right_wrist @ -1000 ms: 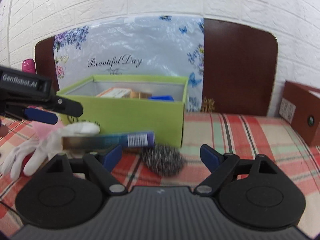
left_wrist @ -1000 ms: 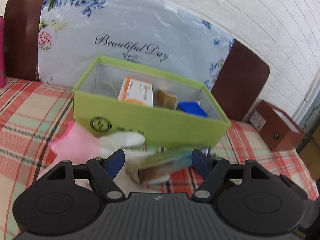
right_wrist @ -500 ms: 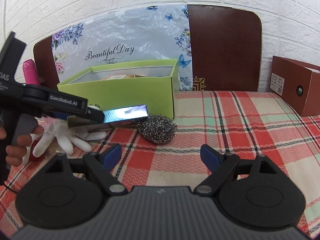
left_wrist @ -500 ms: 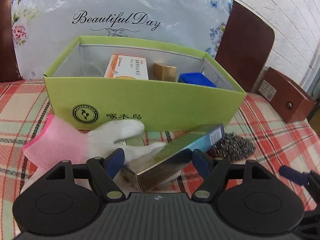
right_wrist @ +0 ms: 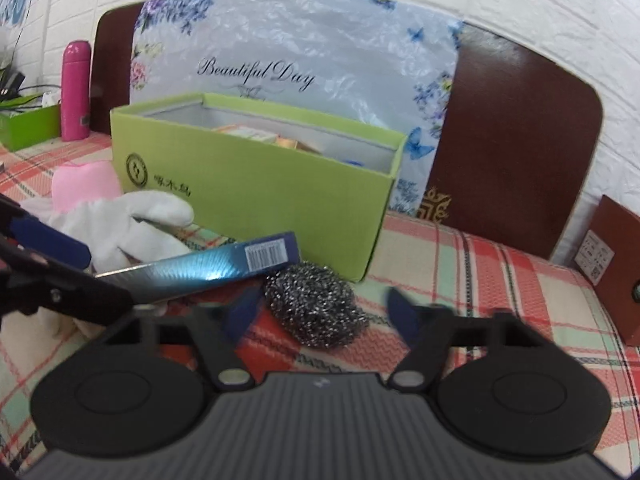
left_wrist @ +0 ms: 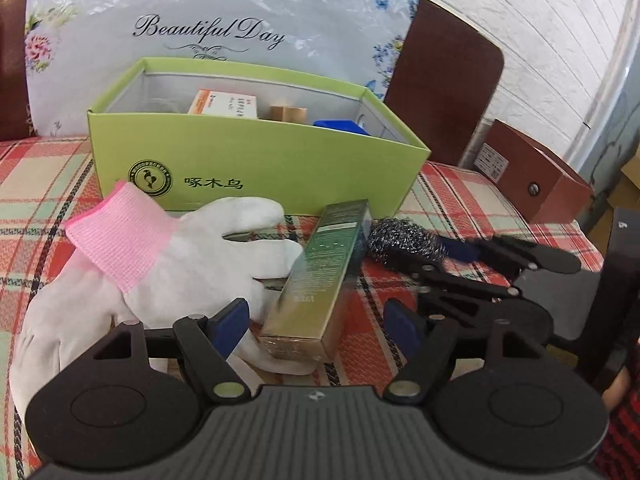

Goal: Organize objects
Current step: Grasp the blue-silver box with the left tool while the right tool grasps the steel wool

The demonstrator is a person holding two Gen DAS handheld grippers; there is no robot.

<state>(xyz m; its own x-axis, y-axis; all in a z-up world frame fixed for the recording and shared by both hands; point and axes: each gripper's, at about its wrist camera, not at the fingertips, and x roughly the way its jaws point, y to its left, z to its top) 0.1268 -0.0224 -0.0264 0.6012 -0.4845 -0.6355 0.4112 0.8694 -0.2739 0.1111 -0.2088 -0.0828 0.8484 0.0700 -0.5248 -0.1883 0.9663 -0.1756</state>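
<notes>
On a red-and-green plaid tablecloth [left_wrist: 472, 200], nearest the lenses, the left gripper [left_wrist: 318, 322] stands wide with nothing between its blue pads, the near end of a long, glossy green-to-blue cardboard carton [left_wrist: 320, 276] lying just ahead of the gap. The carton rests partly on a white knit glove with a pink cuff [left_wrist: 192, 248]; it looks light and stiff, its foil skin likely slick, so the long flat sides near the middle seem the safest hold, pressed gently to avoid crushing. The glove is soft and limp and would bunch when pinched. To the right, the right gripper [right_wrist: 320, 310] is likewise wide and empty, a round steel-wool scouring ball [right_wrist: 316, 310] sitting between its fingers; springy and light, it should take a squeeze anywhere. Beyond, the open lime-green cardboard box [left_wrist: 256, 160] already holds an orange-and-white packet [left_wrist: 224, 105] and a blue item [left_wrist: 340, 126], against a floral plastic bag [left_wrist: 208, 28].
</notes>
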